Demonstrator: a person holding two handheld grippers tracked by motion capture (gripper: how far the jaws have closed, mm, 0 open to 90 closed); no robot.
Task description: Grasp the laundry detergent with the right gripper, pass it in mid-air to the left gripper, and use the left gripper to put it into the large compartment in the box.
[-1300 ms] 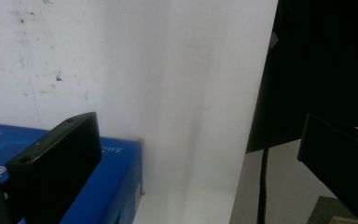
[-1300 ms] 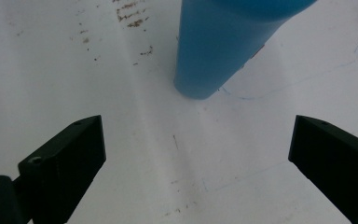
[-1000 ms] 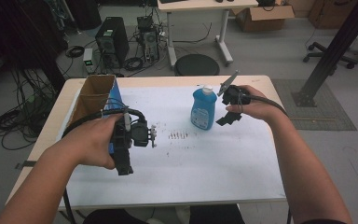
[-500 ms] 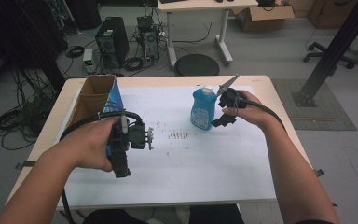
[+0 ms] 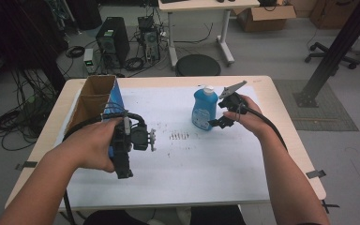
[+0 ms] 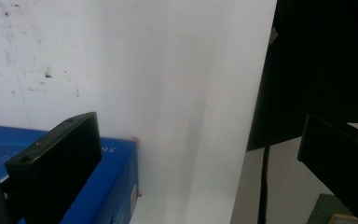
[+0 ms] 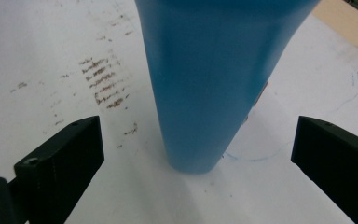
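The right hand-held gripper [image 5: 218,123] is at the blue bottle [image 5: 203,109], its jaws wide apart with the bottle's lower body between them and not touching either, as the right gripper view shows (the bottle [image 7: 214,84] is a little nearer to the left jaw there). The bottle stands upright on the white surface [image 5: 206,159], toward the far right part of it, just beside the right hand [image 5: 246,117]. Its long axis is vertical, the white cap [image 5: 208,89] points straight up and the base sits flat on the surface. I think the main risk is that one jaw reaches the bottle before the other when they close, because the bottle is not centred; this would push it sideways or tip it, since it is tall and narrow at the base. Also the body looks smooth and it tapers, so a grip taken low may slide when the bottle is lifted. A squeeze that is too strong could dent the plastic. The left hand-held gripper [image 5: 143,139] is held above the near left part of the surface, well apart from the bottle, near the open box [image 5: 93,101]; its jaws are apart with nothing between them, and the blue side of the box [image 6: 116,186] is seen just behind its left jaw in the left gripper view. It could knock the box if it moves carelessly
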